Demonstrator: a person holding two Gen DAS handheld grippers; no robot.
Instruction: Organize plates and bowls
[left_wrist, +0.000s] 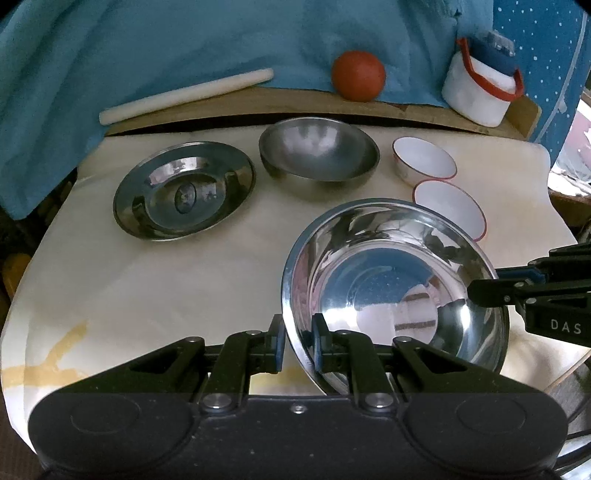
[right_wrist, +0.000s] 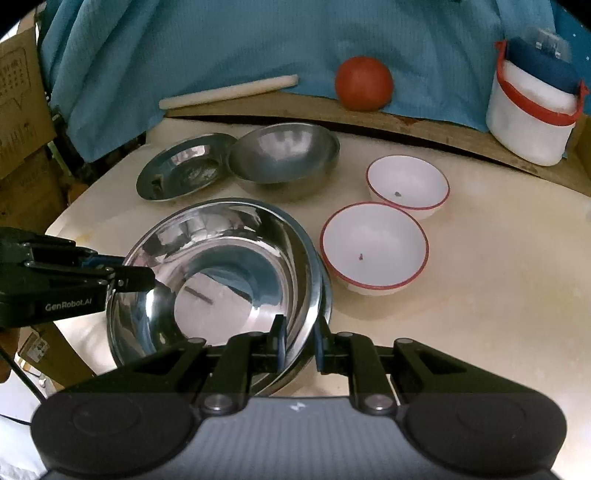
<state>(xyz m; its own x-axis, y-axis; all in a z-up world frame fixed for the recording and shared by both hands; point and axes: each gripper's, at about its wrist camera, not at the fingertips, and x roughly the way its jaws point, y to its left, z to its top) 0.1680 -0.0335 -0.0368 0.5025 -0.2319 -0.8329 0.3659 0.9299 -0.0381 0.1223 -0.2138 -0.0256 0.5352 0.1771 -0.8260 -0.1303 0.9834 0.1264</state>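
Both the left gripper (left_wrist: 298, 345) and right gripper (right_wrist: 300, 345) are clamped on opposite rims of the shiny steel bowl (right_wrist: 221, 273) at lower centre, while the plate (left_wrist: 184, 190), dull bowl (left_wrist: 319, 151) and two white bowls (right_wrist: 375, 247) sit unstacked, so most sorting appears left.

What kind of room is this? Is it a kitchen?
Probably a home kitchen table, though that's a guess: steel bowls and white bowls sit on it, with a rolling pin and a tomato behind.
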